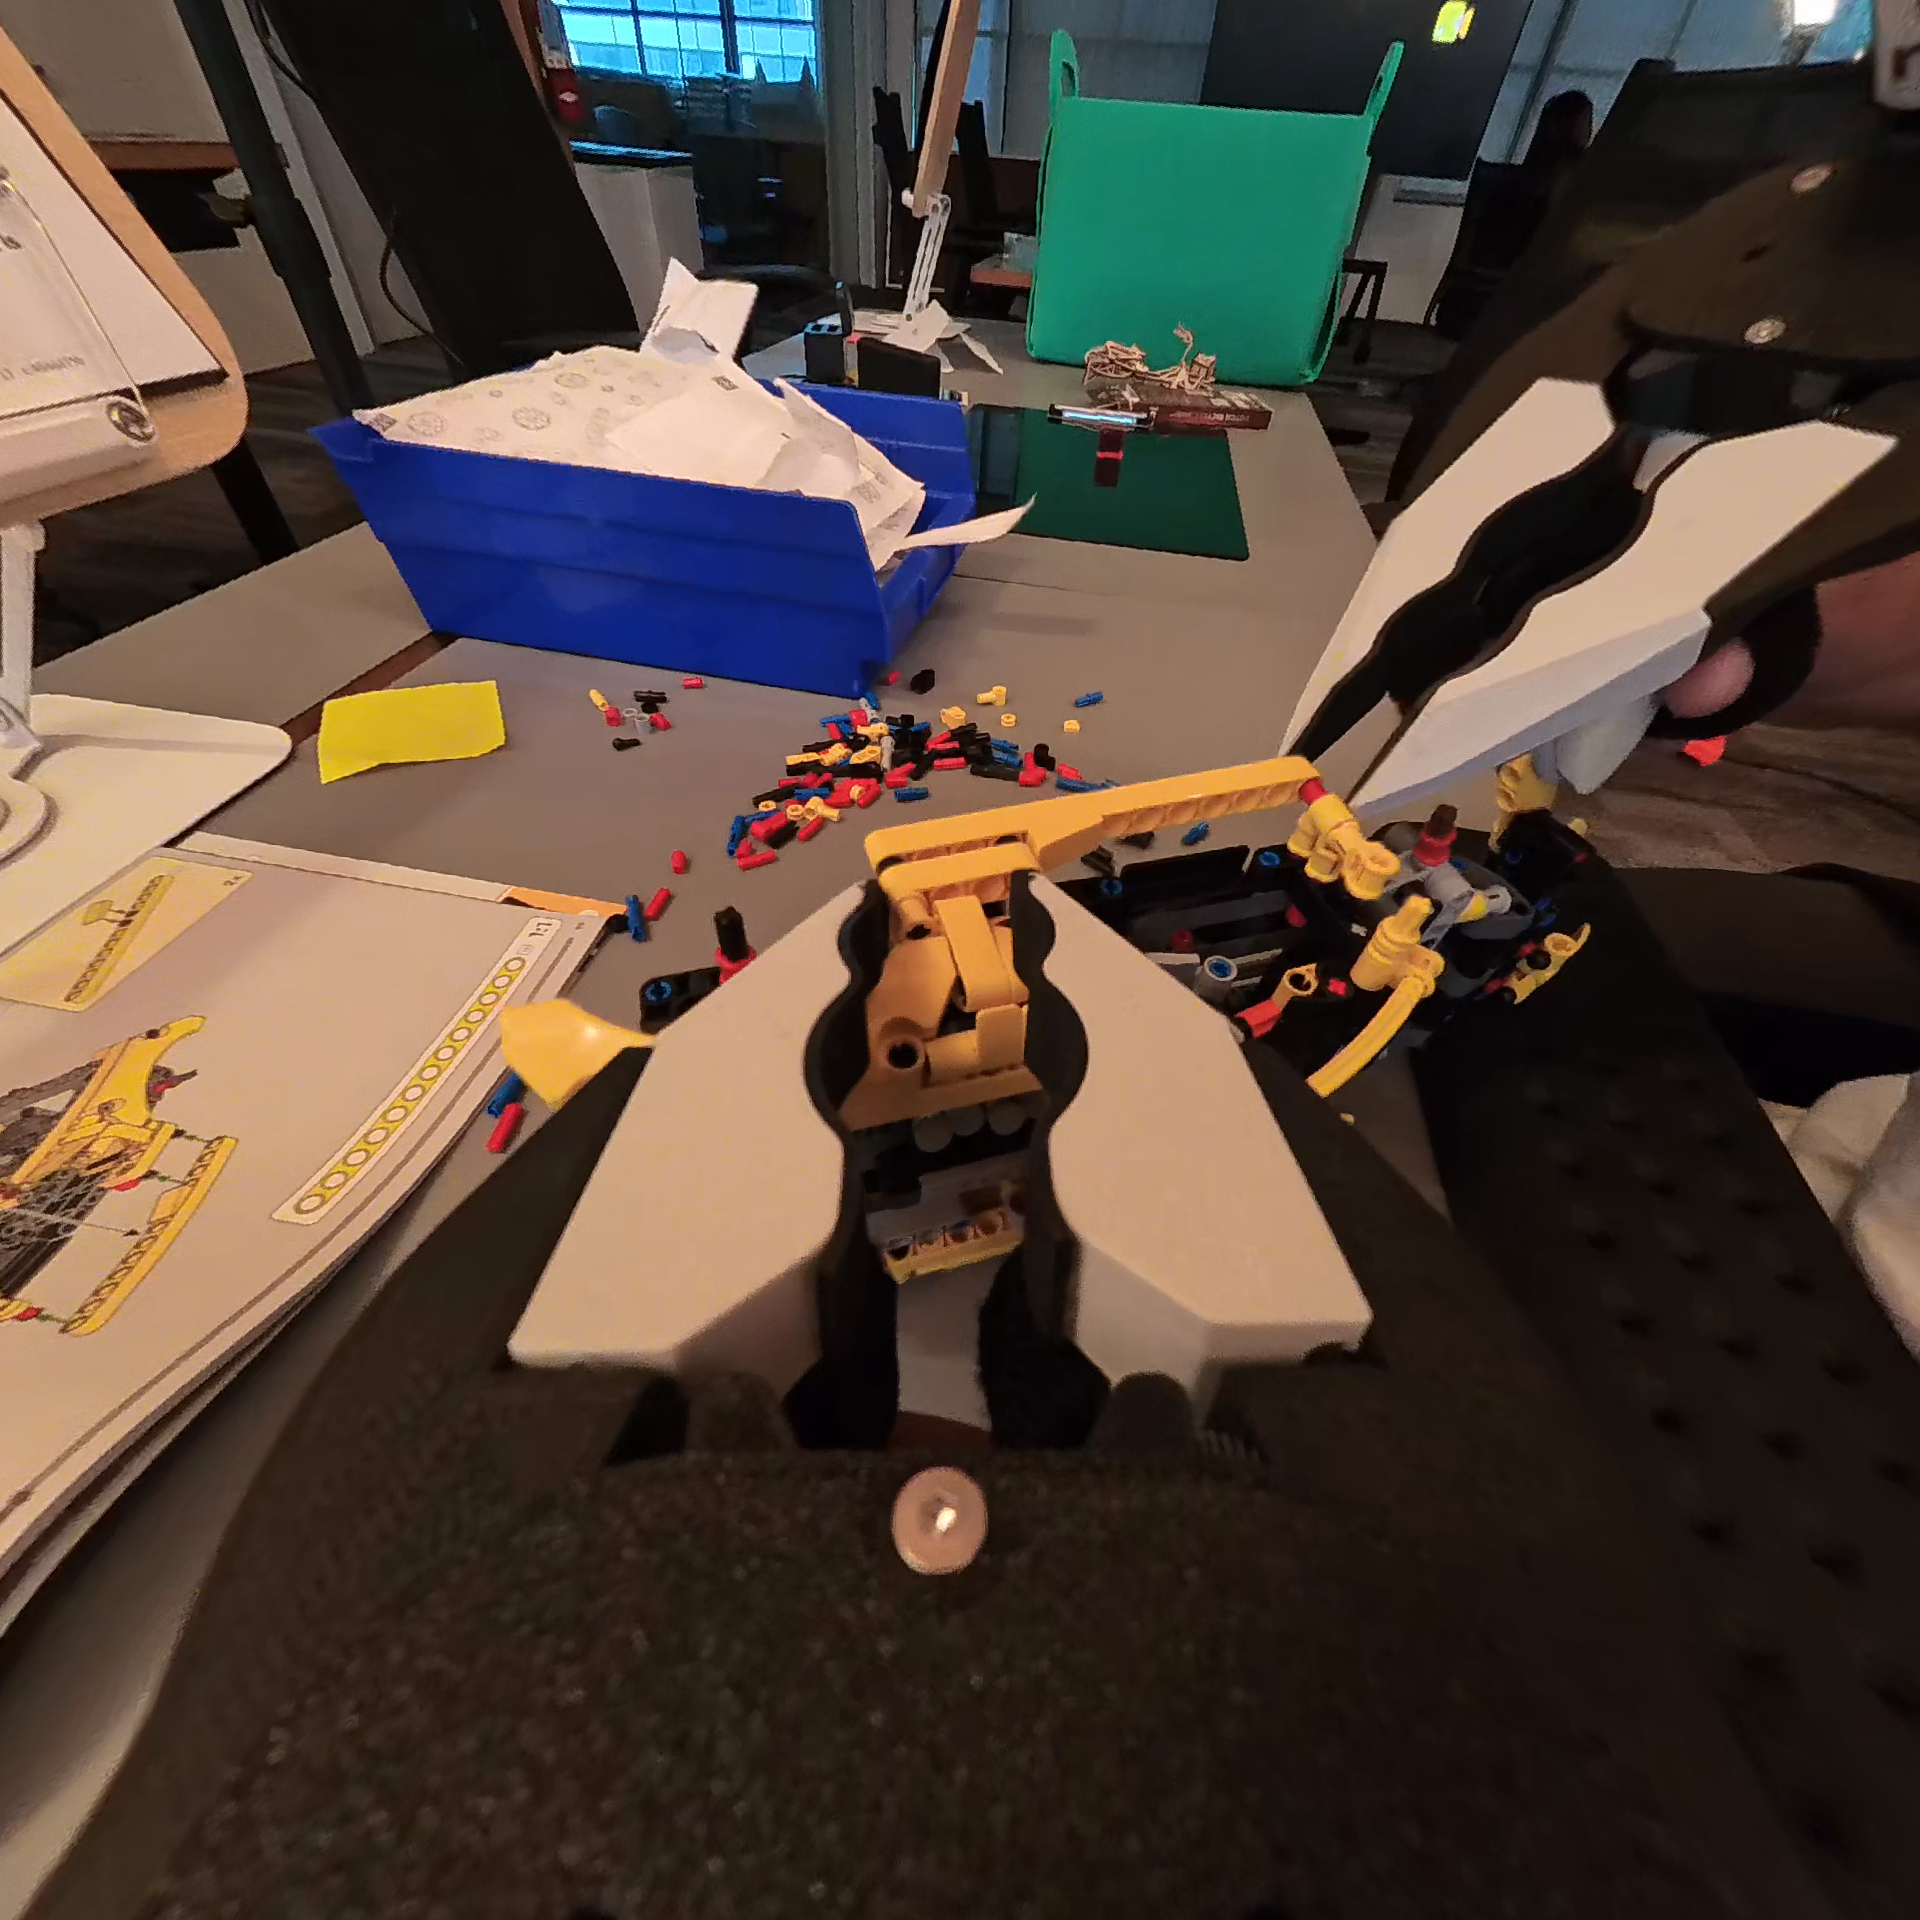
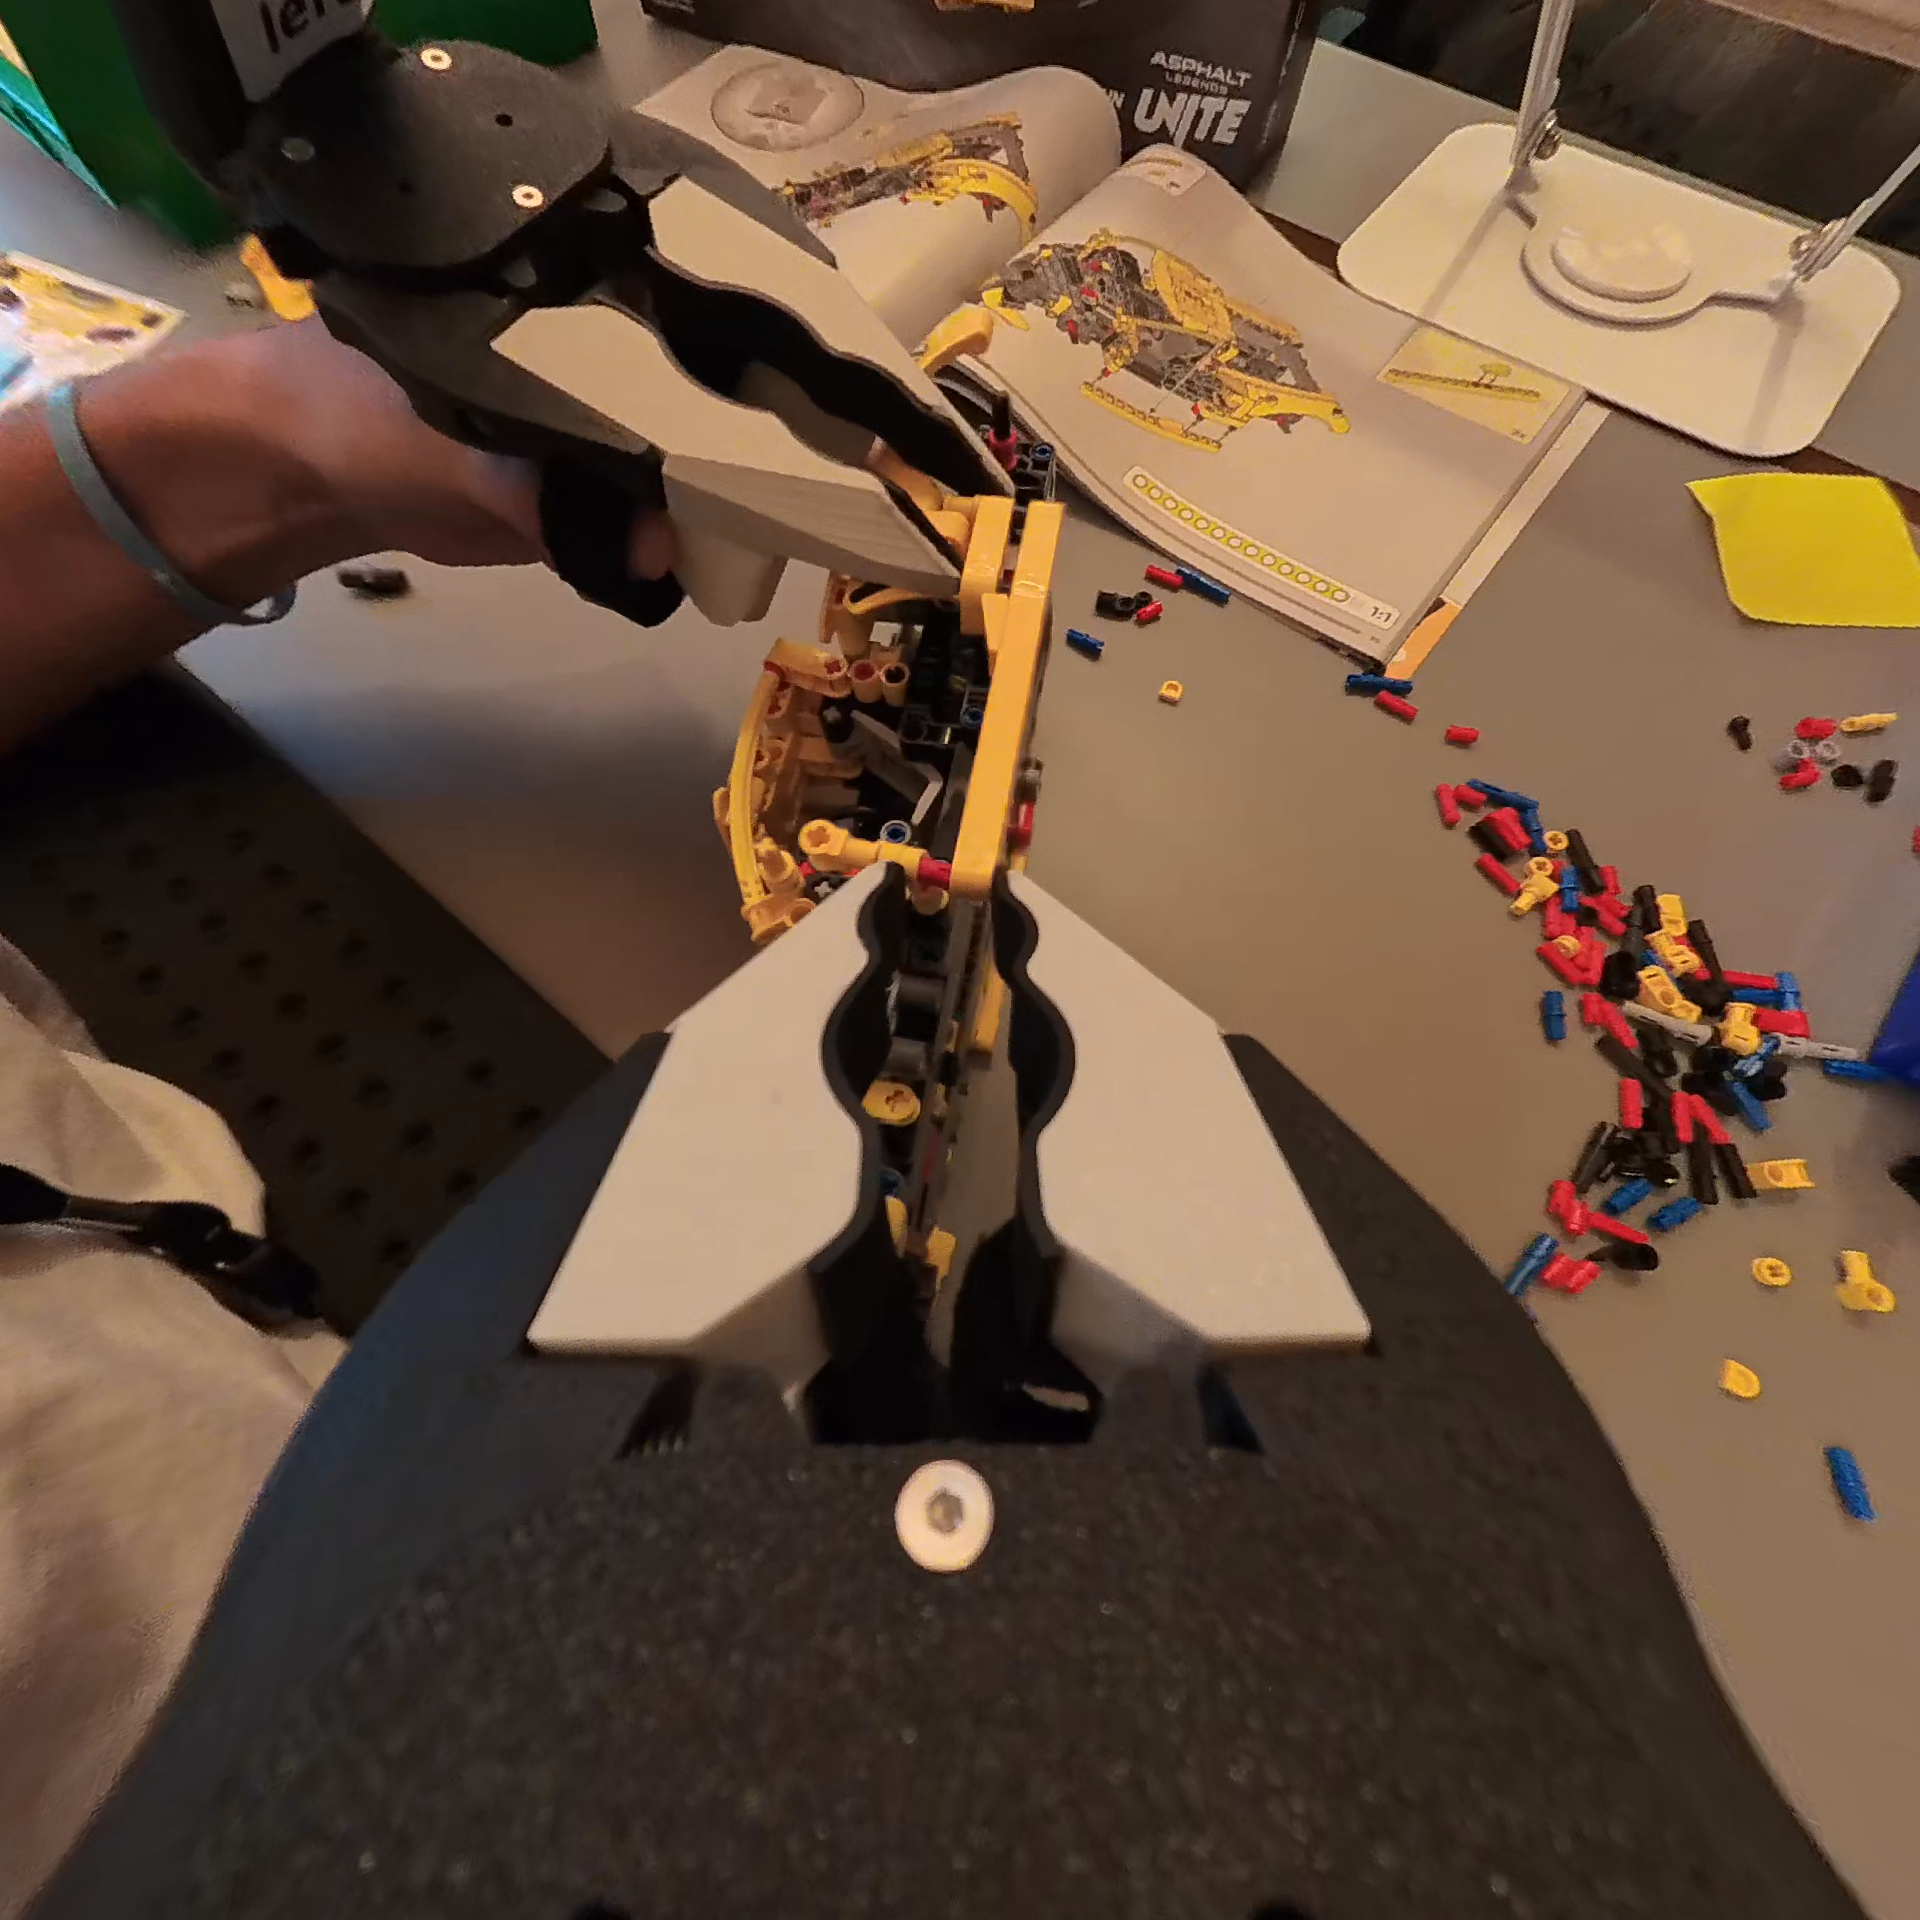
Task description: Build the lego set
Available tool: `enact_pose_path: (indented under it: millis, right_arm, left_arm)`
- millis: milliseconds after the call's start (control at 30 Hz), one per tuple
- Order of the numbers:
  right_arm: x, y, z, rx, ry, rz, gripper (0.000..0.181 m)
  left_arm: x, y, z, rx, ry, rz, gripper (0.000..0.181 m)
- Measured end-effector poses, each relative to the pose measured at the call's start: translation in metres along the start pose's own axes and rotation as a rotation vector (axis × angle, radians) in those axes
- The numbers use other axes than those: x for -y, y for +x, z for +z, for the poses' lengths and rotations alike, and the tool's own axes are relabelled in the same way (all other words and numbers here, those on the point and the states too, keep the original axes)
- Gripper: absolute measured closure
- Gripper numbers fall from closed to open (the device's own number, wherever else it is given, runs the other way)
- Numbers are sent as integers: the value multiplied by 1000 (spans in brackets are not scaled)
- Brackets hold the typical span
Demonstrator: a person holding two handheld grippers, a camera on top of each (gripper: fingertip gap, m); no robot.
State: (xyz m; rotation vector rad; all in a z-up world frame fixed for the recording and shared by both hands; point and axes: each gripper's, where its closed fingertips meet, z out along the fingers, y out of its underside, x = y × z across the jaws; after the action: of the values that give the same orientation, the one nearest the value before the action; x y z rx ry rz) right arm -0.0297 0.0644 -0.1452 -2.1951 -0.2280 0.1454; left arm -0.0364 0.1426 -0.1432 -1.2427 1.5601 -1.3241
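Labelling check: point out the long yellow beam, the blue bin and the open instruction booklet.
long yellow beam point(image 1: 1164, 805), left wrist view, mid-span of the beam.
blue bin point(image 1: 623, 566), left wrist view, front wall.
instruction booklet point(image 2: 1247, 416), right wrist view, right-hand page.

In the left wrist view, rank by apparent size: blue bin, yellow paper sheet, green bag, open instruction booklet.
1. Blue bin
2. Instruction booklet, close to the bin, cut by the frame edge
3. Green bag, farther off, so really larger
4. Yellow paper sheet

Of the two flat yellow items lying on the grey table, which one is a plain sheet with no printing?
The plain yellow paper square beside the blue plastic bin; the other yellow panel is printed on the open instruction booklet.
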Motion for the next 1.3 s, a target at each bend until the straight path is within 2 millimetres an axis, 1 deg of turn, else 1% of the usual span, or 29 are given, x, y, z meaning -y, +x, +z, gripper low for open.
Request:
enact_pose_path:
  millis: [33, 100, 167, 233, 333, 400, 433, 467, 500, 533, 600, 633, 667, 700, 733, 833, 933, 967, 1000, 1033, 1067, 1133, 1200, 1233, 1300]
  right_arm:
    - [0, 1, 0, 14, 4, 19, 166]
    - [1, 5, 0, 7, 15, 41, 166]
    - [0, 6, -1, -15, 21, 27, 166]
    - [1, 4, -3, -42, 36, -4, 155]
    - [2, 0, -6, -79, 63, -27, 143]
    - [1, -4, -4, -88, 58, -8, 137]
    - [0, -7, -2, -85, 52, 10, 134]
    - [0, -10, 0, -76, 50, 31, 132]
    - [1, -11, 1, -75, 55, 54, 129]
    - [2, -11, 2, -80, 68, 81, 128]
    - [6, -10, 2, -67, 116, 147, 128]
    - [9, -12, 3, -43, 141, 183, 130]
    - [9, -12, 4, -29, 146, 210, 134]
    - [6, -10, 6, -32, 131, 224, 136]
    - [3, -8, 7, -39, 119, 222, 137]
    - [4, -5, 5, -79, 136, 179, 144]
    - [4, -7, 5, -104, 141, 113, 145]
    - [4, -6, 5, -111, 147, 101, 151]
    - [6, -3, 2, -126, 162, 77, 171]
    - [5, -1, -1, -135, 159, 42, 175]
    - [4, 3, -1, -156, 149, 25, 174]
    - [4, 4, -1, -158, 145, -5, 175]
    - [3, 7, -4, -152, 138, 27, 174]
    - [6, 9, -9, -139, 156, 45, 171]
    - [13, 4, -20, -47, 209, 92, 156]
  left_arm:
    - [0, -1, 0, 2, -10, 5, 157]
    - [2, -6, -3, 20, -38, 25, 148]
    - [11, -9, -8, 5, -70, 77, 146]
    - [23, 1, -8, -91, -119, 161, 146]
    - [31, 24, 7, -251, -260, 381, 146]
    - [27, 40, 18, -391, -366, 492, 146]
    - [20, 46, 20, -472, -431, 526, 146]
    - [13, 49, 20, -542, -503, 554, 146]
    - [5, 48, 20, -589, -569, 576, 146]
    - [-1, 46, 20, -629, -626, 588, 146]
    - [-7, 43, 22, -680, -686, 586, 146]
    - [-9, 45, 23, -714, -699, 573, 149]
    - [-11, 47, 24, -741, -706, 569, 157]
    - [-13, 48, 26, -753, -705, 576, 161]
    - [-14, 48, 28, -755, -703, 591, 164]
    - [-14, 48, 32, -755, -697, 613, 165]
    - [-15, 50, 30, -788, -693, 617, 168]
    - [-14, 53, 27, -813, -687, 631, 171]
    - [-14, 57, 22, -846, -685, 641, 174]
    - [-15, 59, 20, -859, -689, 650, 174]
    - [-15, 59, 21, -852, -706, 650, 174]
    - [-16, 58, 23, -853, -730, 632, 174]
    - [-16, 59, 27, -854, -728, 605, 174]
    - [-16, 59, 28, -855, -727, 594, 174]
    - [-15, 57, 30, -848, -741, 560, 174]
